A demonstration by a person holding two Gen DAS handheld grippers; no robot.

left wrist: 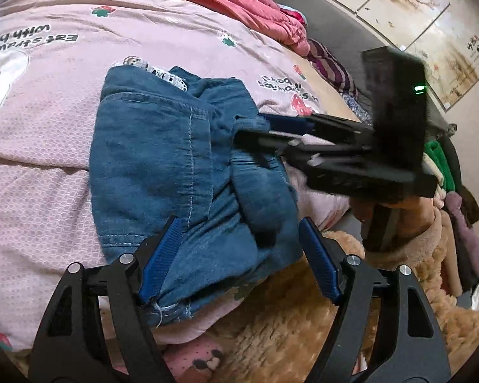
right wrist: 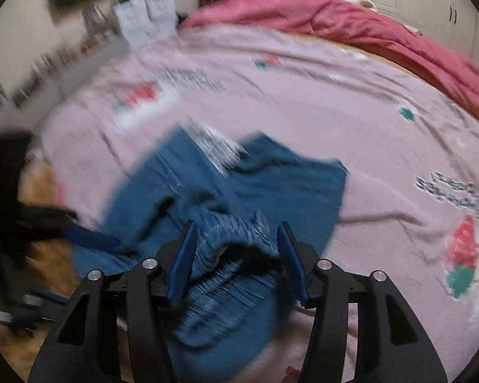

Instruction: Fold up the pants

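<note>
Home bedroom, pink bedsheet, red quilt

The light is soft and even, indoor, with no hard shadows and no strong glare. Both views are fisheye: straight lines bend near the edges and the corners are black. The left wrist view is mostly sharp; only the right gripper is smeared. The right wrist view is strongly motion-blurred, so the pants and sheet lose detail.
</note>
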